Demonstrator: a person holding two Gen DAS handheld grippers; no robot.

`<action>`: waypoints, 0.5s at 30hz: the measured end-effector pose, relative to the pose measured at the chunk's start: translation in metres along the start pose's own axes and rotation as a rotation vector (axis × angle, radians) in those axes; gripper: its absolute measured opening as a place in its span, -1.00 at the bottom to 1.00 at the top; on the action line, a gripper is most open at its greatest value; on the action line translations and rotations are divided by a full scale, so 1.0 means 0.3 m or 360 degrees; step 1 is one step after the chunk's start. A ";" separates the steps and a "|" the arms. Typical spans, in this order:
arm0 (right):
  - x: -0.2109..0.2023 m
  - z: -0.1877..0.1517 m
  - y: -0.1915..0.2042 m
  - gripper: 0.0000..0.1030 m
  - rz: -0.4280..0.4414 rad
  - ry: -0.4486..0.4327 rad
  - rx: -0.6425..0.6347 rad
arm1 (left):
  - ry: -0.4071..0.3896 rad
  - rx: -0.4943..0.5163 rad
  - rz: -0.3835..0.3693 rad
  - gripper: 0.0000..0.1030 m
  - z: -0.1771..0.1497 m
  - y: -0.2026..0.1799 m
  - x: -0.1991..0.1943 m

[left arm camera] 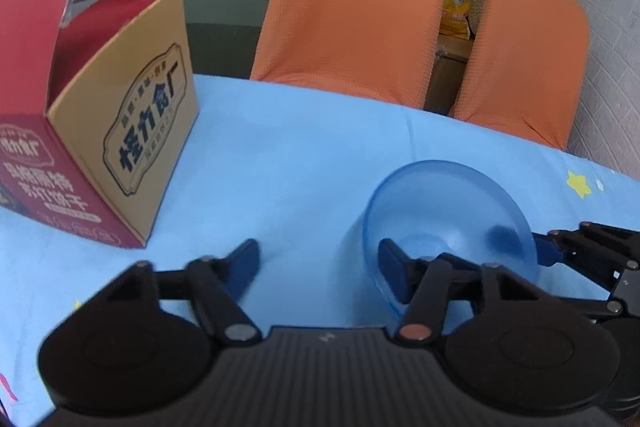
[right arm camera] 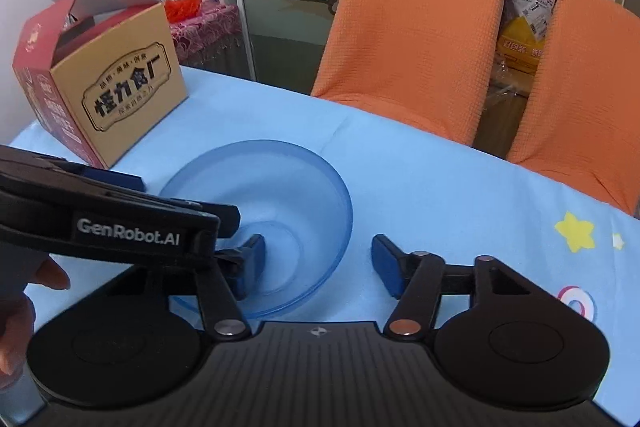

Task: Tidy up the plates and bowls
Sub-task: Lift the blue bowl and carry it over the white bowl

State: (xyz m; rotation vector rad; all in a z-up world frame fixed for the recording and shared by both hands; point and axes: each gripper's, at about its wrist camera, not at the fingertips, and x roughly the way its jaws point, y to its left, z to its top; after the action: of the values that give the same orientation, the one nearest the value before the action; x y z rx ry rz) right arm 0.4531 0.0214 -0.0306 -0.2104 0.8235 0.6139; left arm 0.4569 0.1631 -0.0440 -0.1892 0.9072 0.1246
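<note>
On the table (right arm camera: 440, 179) sits one translucent blue bowl (right arm camera: 280, 183); my left claw (left arm camera: 318, 267) and right claw (right arm camera: 318, 259) both gape apart, gripping nothing, so organizing looks barely begun.

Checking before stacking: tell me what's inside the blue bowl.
The bowl holds no food, only one finger of the right hand-held gripper. The left hand-held gripper covers its near-left rim.

Low wrist views (shared bowl (left arm camera: 448, 223))
</note>
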 end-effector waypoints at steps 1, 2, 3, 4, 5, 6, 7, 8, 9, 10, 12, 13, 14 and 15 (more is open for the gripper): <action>-0.003 0.001 0.009 0.09 0.0013 0.0015 -0.0007 | 0.0019 0.0017 -0.0038 -0.39 -0.001 -0.008 -0.002; -0.008 0.002 0.021 0.08 0.0017 0.0030 -0.0021 | 0.0047 0.0023 -0.0074 -0.54 -0.002 -0.017 -0.006; -0.015 0.001 0.032 0.01 0.0035 0.0038 -0.0024 | 0.0065 0.0030 -0.0086 -0.70 -0.006 -0.027 -0.012; -0.028 -0.002 0.042 -0.02 0.0067 0.0042 -0.0010 | 0.0066 0.0040 -0.0092 -0.72 -0.011 -0.038 -0.025; -0.045 -0.005 0.054 -0.03 0.0056 0.0040 -0.0010 | 0.0049 0.0061 -0.0068 -0.73 -0.018 -0.051 -0.046; -0.070 -0.011 0.069 -0.04 0.0039 0.0021 -0.0037 | 0.0026 0.0085 -0.0062 -0.73 -0.025 -0.060 -0.071; -0.094 -0.015 0.077 -0.04 0.0034 0.0008 -0.0048 | 0.0012 0.0093 -0.0071 -0.72 -0.031 -0.065 -0.095; -0.117 -0.017 0.080 -0.03 0.0039 0.0008 -0.0033 | 0.0008 0.0083 -0.0089 -0.72 -0.037 -0.067 -0.124; -0.146 -0.022 0.080 -0.02 0.0052 0.0012 -0.0006 | 0.0007 0.0072 -0.0100 -0.72 -0.043 -0.069 -0.148; -0.176 -0.028 0.083 -0.01 0.0059 0.0008 0.0007 | -0.0001 0.0066 -0.0111 -0.72 -0.053 -0.074 -0.181; -0.243 -0.044 0.096 0.02 0.0053 -0.0008 0.0012 | -0.0025 0.0077 -0.0133 -0.72 -0.076 -0.094 -0.251; -0.279 -0.055 0.103 0.04 0.0043 -0.0015 0.0012 | -0.0030 0.0078 -0.0146 -0.72 -0.089 -0.105 -0.283; -0.315 -0.070 0.107 0.05 0.0030 -0.0025 0.0015 | -0.0036 0.0075 -0.0167 -0.72 -0.108 -0.120 -0.320; -0.349 -0.086 0.112 0.08 0.0015 -0.0031 0.0017 | -0.0042 0.0076 -0.0187 -0.72 -0.124 -0.134 -0.350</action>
State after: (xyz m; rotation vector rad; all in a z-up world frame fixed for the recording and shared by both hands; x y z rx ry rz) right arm 0.3629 -0.0067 0.0314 -0.1908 0.8090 0.6192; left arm 0.3717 0.1129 0.0211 -0.1955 0.8701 -0.0039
